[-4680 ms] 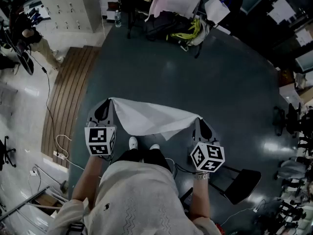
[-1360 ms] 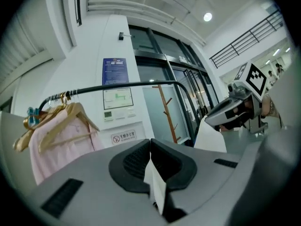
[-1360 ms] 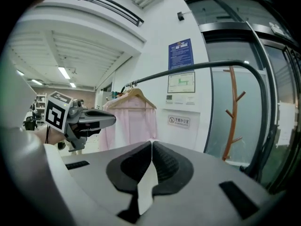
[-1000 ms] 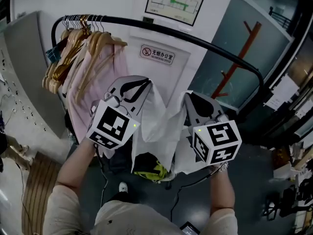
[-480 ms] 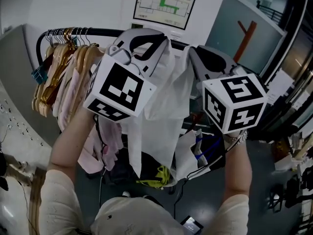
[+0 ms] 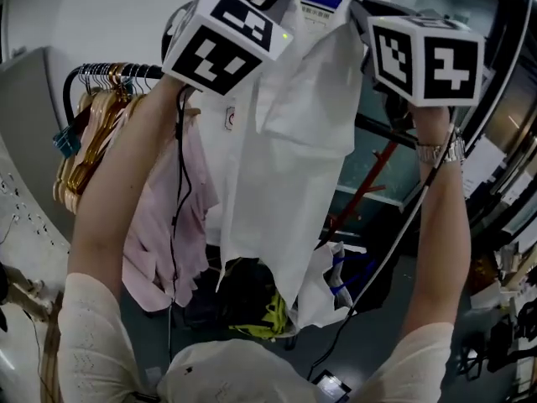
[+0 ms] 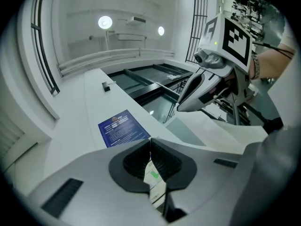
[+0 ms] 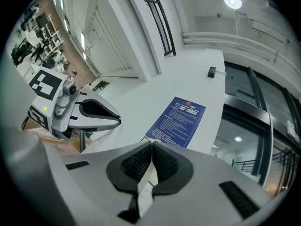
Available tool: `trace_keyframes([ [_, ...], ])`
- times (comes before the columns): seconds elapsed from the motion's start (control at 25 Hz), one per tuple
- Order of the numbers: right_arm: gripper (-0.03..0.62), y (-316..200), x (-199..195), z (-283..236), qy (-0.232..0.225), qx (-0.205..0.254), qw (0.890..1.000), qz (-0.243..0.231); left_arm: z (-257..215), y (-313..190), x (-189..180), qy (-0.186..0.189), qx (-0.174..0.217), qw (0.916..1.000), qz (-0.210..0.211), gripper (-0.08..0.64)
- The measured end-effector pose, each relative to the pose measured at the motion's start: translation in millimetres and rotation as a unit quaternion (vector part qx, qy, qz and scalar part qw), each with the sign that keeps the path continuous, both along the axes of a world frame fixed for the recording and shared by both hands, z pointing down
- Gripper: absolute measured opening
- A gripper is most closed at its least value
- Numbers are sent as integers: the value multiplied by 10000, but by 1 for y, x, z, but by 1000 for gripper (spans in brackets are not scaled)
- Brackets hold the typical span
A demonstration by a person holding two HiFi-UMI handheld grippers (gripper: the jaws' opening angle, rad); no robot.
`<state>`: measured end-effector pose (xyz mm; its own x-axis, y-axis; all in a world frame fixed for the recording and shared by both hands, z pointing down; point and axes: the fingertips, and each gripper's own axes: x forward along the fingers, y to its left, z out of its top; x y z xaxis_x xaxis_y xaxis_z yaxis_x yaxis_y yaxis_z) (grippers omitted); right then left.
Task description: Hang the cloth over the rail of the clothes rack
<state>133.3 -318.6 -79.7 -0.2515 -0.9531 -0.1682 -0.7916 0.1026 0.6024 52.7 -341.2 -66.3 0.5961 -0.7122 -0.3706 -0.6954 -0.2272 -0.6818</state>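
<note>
The white cloth (image 6: 285, 166) hangs in a long fold between my two raised grippers, in front of the clothes rack. My left gripper (image 7: 151, 147) is shut on one top corner, and a strip of cloth (image 7: 156, 185) shows between its pads. My right gripper (image 8: 151, 149) is shut on the other corner, where more of the cloth (image 8: 146, 188) shows. In the head view both marker cubes are near the top edge, above the rack's black rail (image 6: 102, 70). The rail's middle is hidden behind the cloth. Each gripper view shows the other gripper beside it.
Wooden hangers (image 6: 84, 141) and a pink shirt (image 6: 159, 225) crowd the rail's left end. Behind the rack are a white wall with a blue notice (image 8: 181, 121) and a glass partition. Bags and yellow straps (image 6: 268, 313) lie on the floor below.
Both grippers have risen with the cloth from about rail height to above the rail. The cloth now hangs down longer between them. The head view has tilted upward.
</note>
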Motion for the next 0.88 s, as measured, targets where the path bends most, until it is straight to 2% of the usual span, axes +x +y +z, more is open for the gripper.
trace_keyframes([
  [0.2,21,-43,5,-56,125,232,9995,155,-59,-45,0,127,144,9994,-287,17],
  [0.4,21,-58,7,-53,70,389,9991,170,-60,-66,-1,50,36,9990,-447,17],
  [0.56,21,-90,26,-41,-173,93,9997,131,-51,-93,-5,-32,-162,9979,-628,17],
  [0.76,21,-150,61,-52,-301,-239,9985,388,-72,-169,-19,107,-431,9929,-1108,17],
  [0.8,21,-160,67,-45,-279,-323,9981,445,-67,-183,-18,51,-494,9919,-1168,17],
  [0.88,21,-176,72,-17,-142,-555,9972,476,-41,-206,-9,-314,-586,9904,-1210,17],
])
